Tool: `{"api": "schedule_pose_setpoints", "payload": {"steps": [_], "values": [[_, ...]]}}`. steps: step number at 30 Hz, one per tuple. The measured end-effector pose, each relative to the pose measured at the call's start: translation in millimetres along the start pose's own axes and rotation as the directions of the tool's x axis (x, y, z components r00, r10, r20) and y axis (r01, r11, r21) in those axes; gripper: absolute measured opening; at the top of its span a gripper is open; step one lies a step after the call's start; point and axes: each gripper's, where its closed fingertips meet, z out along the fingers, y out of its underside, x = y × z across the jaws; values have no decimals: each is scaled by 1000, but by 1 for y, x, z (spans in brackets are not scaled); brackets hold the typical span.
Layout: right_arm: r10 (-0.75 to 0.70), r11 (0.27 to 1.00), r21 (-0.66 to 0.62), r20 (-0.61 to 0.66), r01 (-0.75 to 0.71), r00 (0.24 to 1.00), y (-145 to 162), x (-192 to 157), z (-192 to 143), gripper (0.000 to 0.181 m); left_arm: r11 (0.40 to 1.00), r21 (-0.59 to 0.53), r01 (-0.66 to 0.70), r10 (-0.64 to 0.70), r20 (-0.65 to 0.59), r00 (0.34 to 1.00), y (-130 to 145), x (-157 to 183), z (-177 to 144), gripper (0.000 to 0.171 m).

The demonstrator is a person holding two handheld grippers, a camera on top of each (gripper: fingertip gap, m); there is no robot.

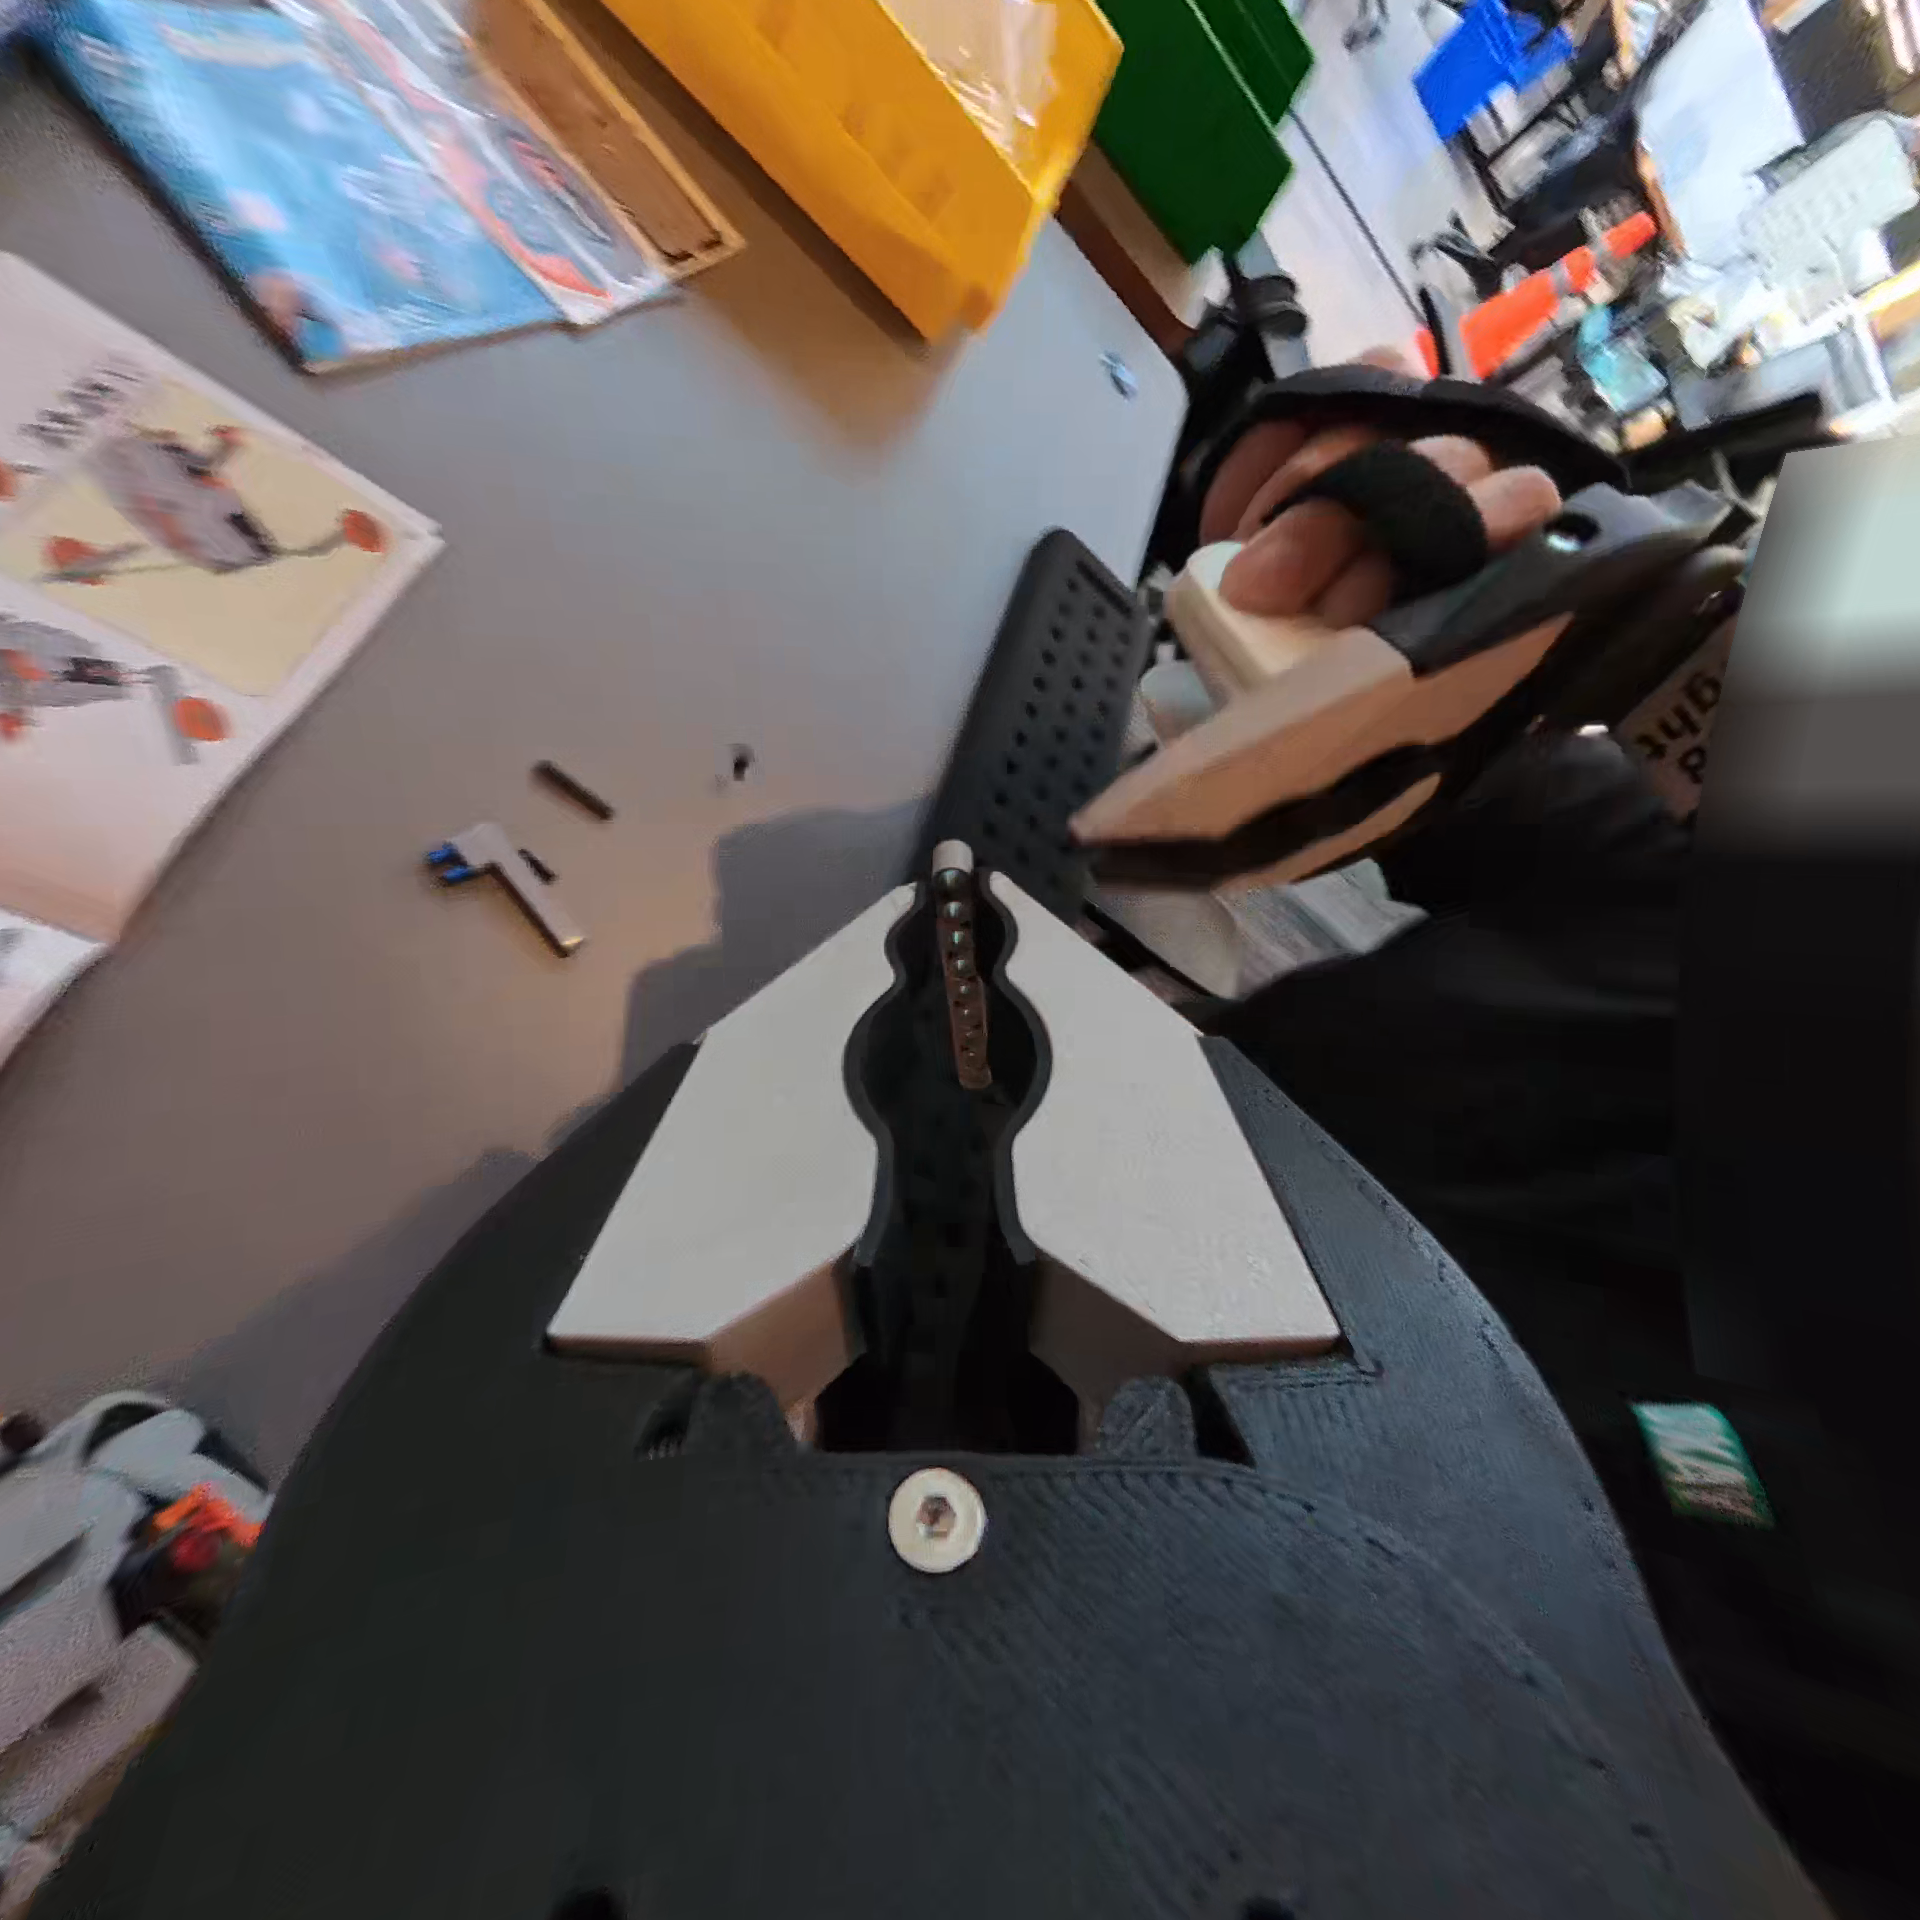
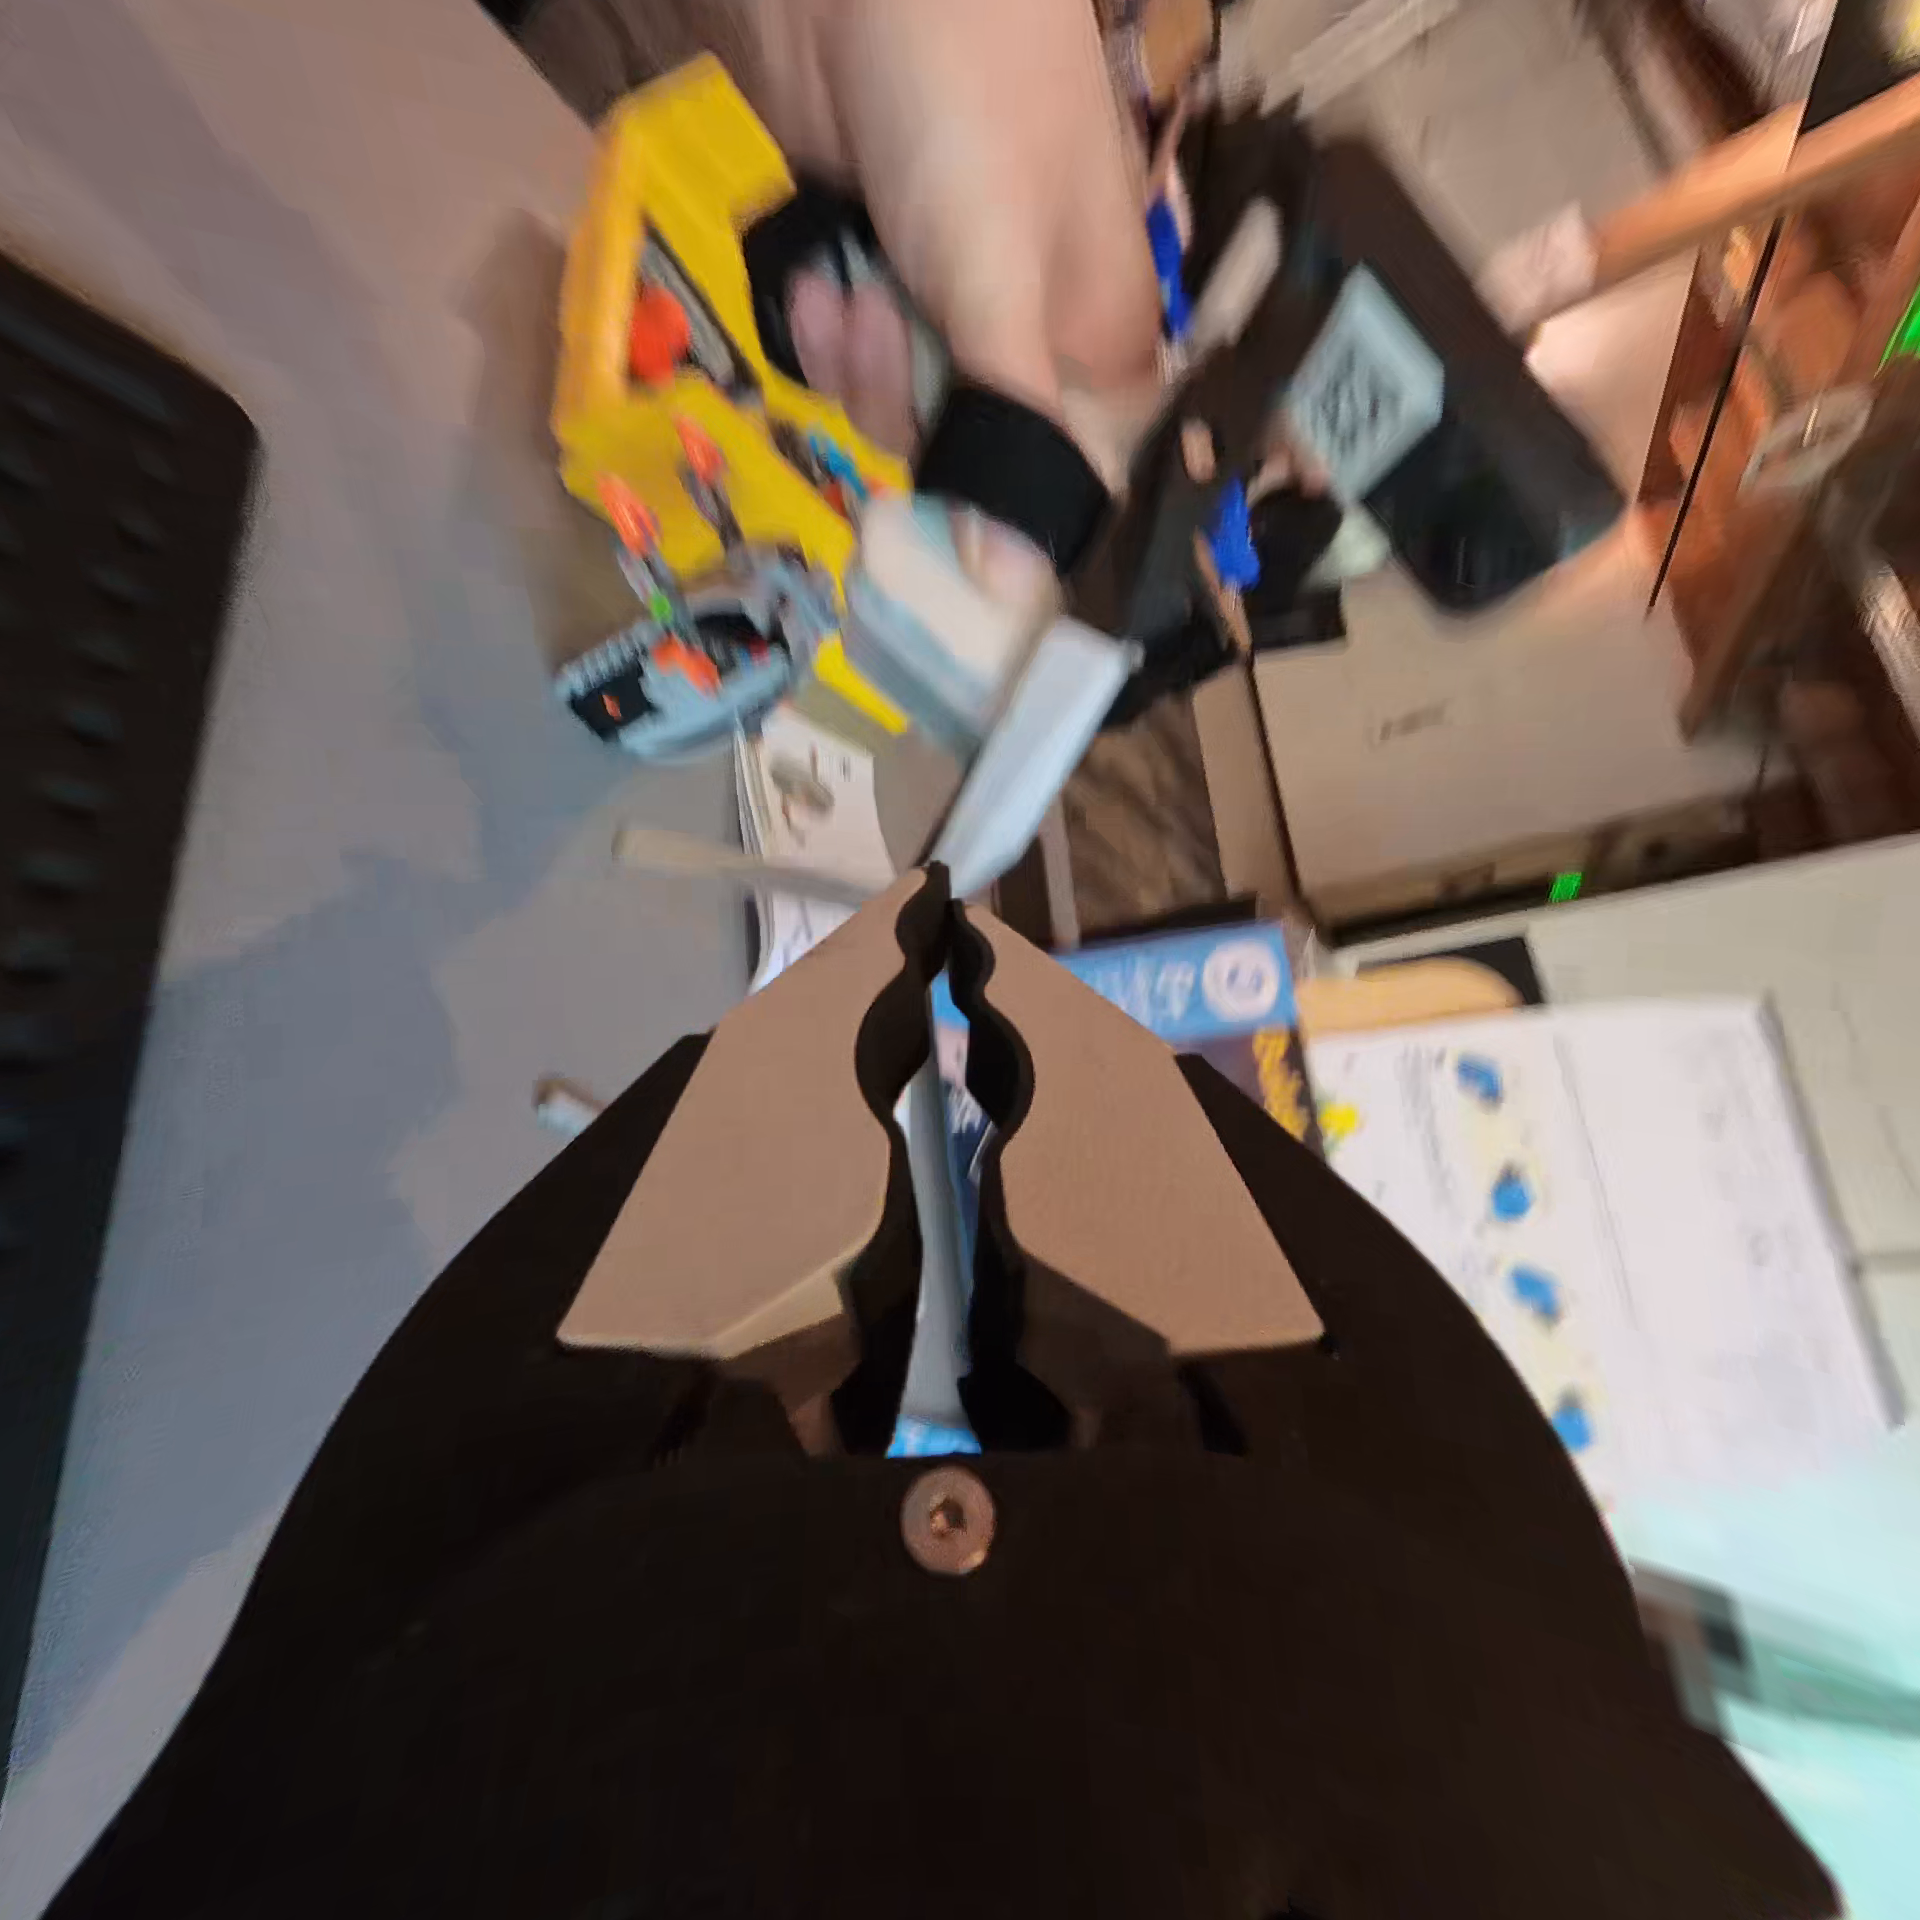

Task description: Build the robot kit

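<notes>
My left gripper is shut on a thin dark beam with a row of holes and a pale grey tip, held upright between the jaws. My right gripper, held by a gloved hand, points its closed tips toward that beam from the right, a short way off. In the blurred right wrist view, my right gripper is shut with nothing visible between the tips. The left gripper's grey finger nearly meets it there. A large black perforated panel lies just behind the two grippers.
On the grey table lie a grey angled piece with blue pins, a black rod and a tiny part. Booklets, a blue box, a yellow bin and a green bin stand behind. A yellow and grey brick model sits beyond the hand. Only a small space, under 4 cm, lies between the two pairs of fingers. My left gripper's tips are some 20 cm from the black rod.
</notes>
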Motion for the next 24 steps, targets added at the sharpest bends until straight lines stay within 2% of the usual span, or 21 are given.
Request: {"api": "schedule_pose_setpoints", "payload": {"steps": [2,4,7,8,10,12,13,17,22,24], "values": [[157,987,-50,29,-156,987,51,-6,8,0,998,47,30,-33,66,997,0,-30,4,6],[339,936,-121,43,-332,940,109,-18,7,0,995,85,57,-67,126,990,7,-57,10,5],[586,791,-225,11,-569,810,198,-37,-21,0,987,138,80,-90,73,993,24,-57,17,6],[656,734,-215,-21,-644,755,222,-35,-32,0,986,152,73,-86,79,993,29,-56,17,5],[805,580,-191,-9,-792,593,253,-36,-50,2,982,186,41,-62,111,992,35,-55,14,5],[895,439,-223,26,-870,445,273,-48,-60,7,972,233,26,-53,113,992,38,-48,11,5],[904,424,-253,58,-869,424,276,-60,-64,7,965,263,26,-53,99,994,39,-43,10,5],[870,473,-448,105,-758,481,294,-119,-79,4,931,361,47,-67,42,997,46,-30,11,5],[862,477,-495,104,-726,496,297,-138,-78,1,923,368,112,-107,-32,994,56,-31,26,5],[871,469,-473,107,-746,480,294,-135,-77,1,925,357,129,-116,-59,992,56,-32,34,5]]}}
